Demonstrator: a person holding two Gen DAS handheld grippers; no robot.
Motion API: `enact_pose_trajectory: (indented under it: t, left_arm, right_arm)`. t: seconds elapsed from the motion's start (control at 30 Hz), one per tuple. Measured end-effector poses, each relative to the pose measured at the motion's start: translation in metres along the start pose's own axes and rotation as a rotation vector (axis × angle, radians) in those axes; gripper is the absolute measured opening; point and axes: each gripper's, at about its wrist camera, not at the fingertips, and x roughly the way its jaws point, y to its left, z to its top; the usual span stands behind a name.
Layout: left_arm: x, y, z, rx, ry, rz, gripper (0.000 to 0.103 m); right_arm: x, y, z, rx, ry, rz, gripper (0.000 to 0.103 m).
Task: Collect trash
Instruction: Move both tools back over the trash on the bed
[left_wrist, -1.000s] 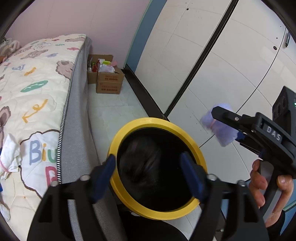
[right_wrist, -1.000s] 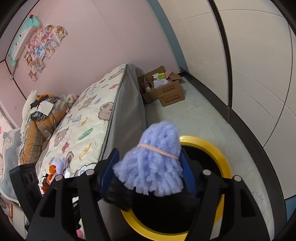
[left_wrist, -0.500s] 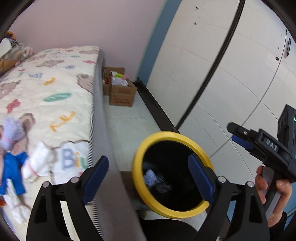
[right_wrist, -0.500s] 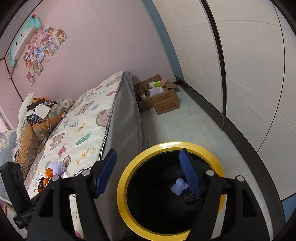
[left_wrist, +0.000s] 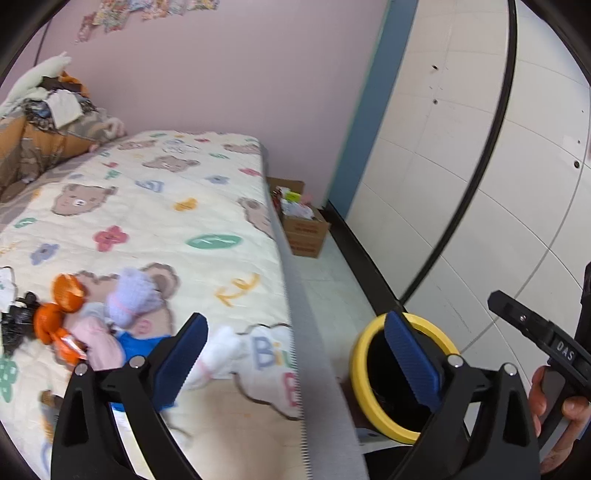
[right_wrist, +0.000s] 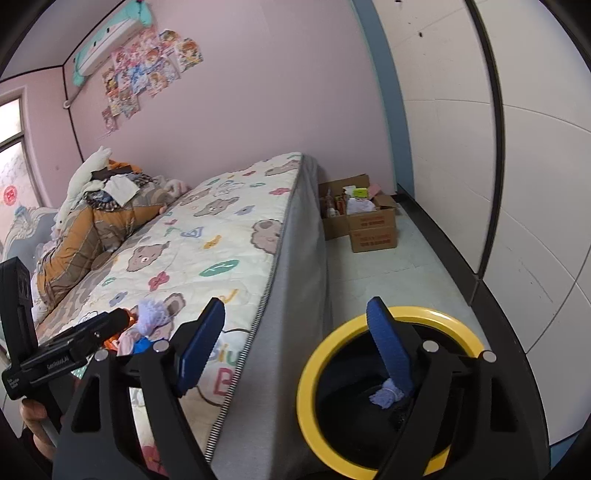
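Left gripper (left_wrist: 295, 354) jaws spread wide, empty, straddling the grey bed edge (left_wrist: 321, 369); one blue pad over the quilt, the other over the bin rim. Right gripper (right_wrist: 295, 343) also wide open and empty, above the yellow-rimmed bin (right_wrist: 306, 384), which stands on the floor just beside the mattress side. A purple yarn clump (right_wrist: 384, 397) lies inside the bin. On the bed, a trash pile near the edge: second purple clump (left_wrist: 129, 295), orange pieces (left_wrist: 59, 306), pink and blue items (blurred). Floor strip (right_wrist: 376, 269) between bed and wardrobe is narrow; cardboard box (right_wrist: 369, 225) at its far end.
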Motion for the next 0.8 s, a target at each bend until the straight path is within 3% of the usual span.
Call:
enact_pose_trajectory:
  t: [0.33,0.8]
  left_arm:
    - [-0.038,0.069,0.004,-0.044,-0.053,0.119,0.095]
    - [-0.066,0.167,-0.005,-0.129,-0.076,0.291,0.095]
  right_arm:
    - [0.013,0.066,-0.003,-0.062,0.004,0.075,0.082]
    - [0.055,0.126,-0.020,-0.130,0.050,0.153,0.085]
